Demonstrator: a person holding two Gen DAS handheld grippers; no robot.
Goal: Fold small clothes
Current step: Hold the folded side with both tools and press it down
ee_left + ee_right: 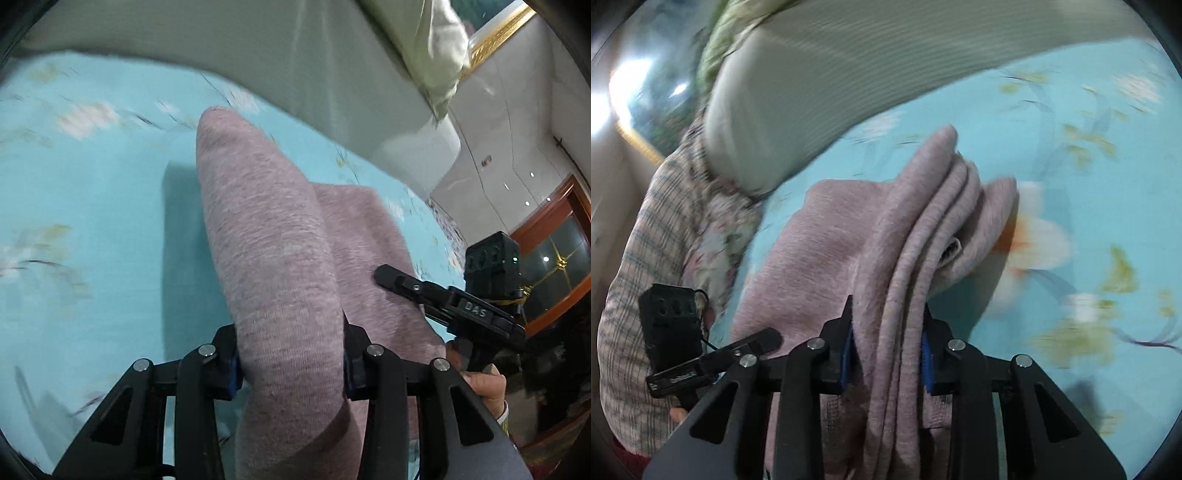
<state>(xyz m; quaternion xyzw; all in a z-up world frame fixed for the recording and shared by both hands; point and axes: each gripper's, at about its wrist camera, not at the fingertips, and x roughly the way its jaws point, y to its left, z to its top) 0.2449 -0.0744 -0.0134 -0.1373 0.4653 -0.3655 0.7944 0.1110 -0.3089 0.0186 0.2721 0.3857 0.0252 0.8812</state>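
Pink knit garment (280, 266) is clamped in both the left gripper (291, 365) and right gripper (888, 354), jaws part-closed on bunched folds above the blue floral sheet (92, 221).

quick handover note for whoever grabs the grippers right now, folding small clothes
Left gripper: shut on a bunched fold of the pink garment, lifted off the sheet.
Right gripper: shut on several stacked layers of the same garment.
Things: the garment hangs between both grippers over the blue floral sheet, its far part lying on the sheet. Grey cushion behind it, checked cloth beside it.
Done: both edges gripped, garment partly doubled.
Left: probably lay the fold over, release, flatten. Views are blurred, so check layer alignment first.
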